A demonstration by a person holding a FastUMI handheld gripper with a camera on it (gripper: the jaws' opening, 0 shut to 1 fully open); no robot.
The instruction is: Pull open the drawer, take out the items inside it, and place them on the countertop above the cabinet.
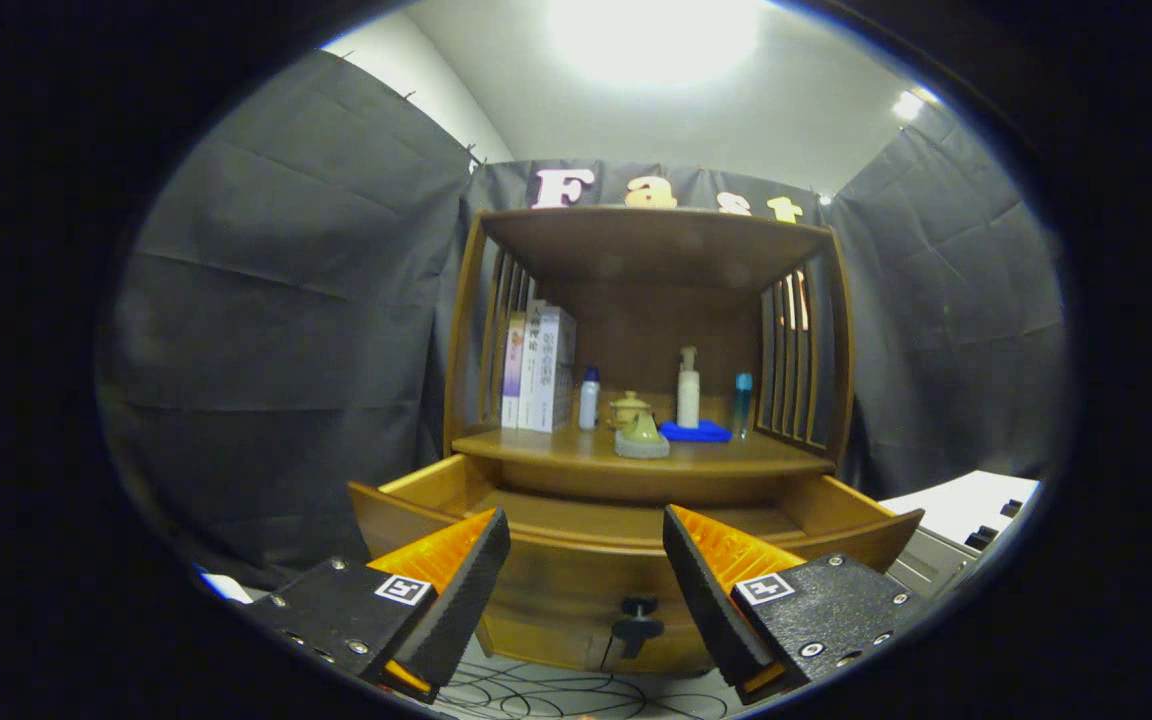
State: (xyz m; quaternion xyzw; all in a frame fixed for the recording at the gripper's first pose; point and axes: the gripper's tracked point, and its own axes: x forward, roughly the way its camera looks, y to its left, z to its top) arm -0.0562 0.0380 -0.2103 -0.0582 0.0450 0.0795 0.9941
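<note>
fingers (586, 585): spread wide, grasping nothing; knob (638, 622) between them, untouched
drawer (576, 590): pulled open just ahead; its front hides the inside, so contents cannot be made out
countertop (726, 462): holds books (541, 368), bottles (688, 388), teapot (640, 428), blue cloth (696, 431); labels too small

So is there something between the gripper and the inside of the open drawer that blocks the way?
Nothing visible blocks it. The gripper is open and empty, in front of the drawer, which is pulled out, with its knob between the fingers. The drawer's front panel hides what lies inside.
</note>
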